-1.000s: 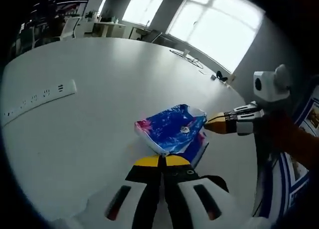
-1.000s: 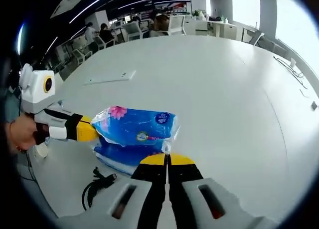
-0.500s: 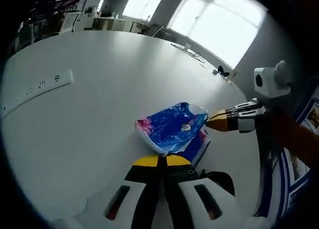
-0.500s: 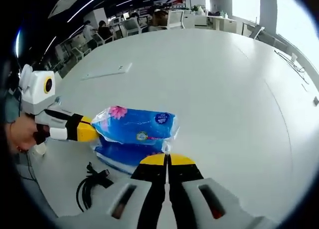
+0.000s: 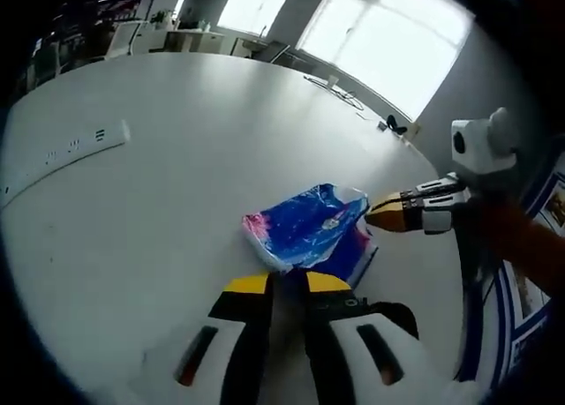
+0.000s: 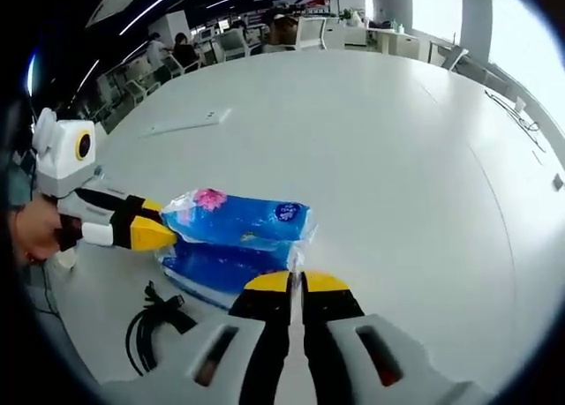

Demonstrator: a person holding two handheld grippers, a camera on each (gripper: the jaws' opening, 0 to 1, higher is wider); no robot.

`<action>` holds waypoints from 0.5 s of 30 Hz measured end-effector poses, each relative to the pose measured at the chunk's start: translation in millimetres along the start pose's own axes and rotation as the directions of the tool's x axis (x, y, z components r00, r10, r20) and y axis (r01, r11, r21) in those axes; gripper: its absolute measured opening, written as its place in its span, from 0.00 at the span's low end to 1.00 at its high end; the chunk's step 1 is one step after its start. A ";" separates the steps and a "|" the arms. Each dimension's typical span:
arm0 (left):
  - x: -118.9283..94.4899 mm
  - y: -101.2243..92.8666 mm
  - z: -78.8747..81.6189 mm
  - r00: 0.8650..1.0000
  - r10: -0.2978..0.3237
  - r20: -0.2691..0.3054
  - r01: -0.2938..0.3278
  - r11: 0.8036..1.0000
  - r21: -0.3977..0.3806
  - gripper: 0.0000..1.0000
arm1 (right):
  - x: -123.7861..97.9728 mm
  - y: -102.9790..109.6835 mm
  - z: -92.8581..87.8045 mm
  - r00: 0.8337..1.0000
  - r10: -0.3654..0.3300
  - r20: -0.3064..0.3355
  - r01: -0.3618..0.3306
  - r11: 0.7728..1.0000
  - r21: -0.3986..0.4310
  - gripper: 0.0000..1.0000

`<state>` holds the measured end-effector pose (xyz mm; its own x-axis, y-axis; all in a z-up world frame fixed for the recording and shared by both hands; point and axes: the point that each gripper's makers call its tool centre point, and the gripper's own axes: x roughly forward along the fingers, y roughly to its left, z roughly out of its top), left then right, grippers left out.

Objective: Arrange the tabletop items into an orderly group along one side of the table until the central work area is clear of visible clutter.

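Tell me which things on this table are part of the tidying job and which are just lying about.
Part of the job:
- upper blue tissue pack, pinched by the right gripper, with the left gripper open beside it
- lower blue tissue pack under it
- black cable near the table edge

Lying about:
- power strip
- far cables by the windows

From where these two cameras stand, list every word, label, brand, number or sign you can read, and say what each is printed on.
No text can be read with certainty.
Upper blue tissue pack: a round blue badge and a pink flower; lettering too blurred to read.
Lower blue pack: no legible print.
White power strip: dark marks, too small to read.
Wall poster: too blurred to read.
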<state>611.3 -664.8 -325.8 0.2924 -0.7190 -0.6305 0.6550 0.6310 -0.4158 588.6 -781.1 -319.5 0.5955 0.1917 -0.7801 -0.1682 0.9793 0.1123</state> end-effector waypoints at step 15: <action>-14.3 -4.5 5.0 1.000 -0.006 0.020 0.006 1.000 0.015 0.24 | -15.7 0.5 3.4 0.998 -0.035 0.043 0.036 0.999 -0.003 0.17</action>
<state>607.6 -658.8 -311.6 0.3021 -0.7285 -0.6149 0.6673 0.6222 -0.4094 581.8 -783.5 -305.1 0.6347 0.1595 -0.7561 -0.1493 0.9853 0.0825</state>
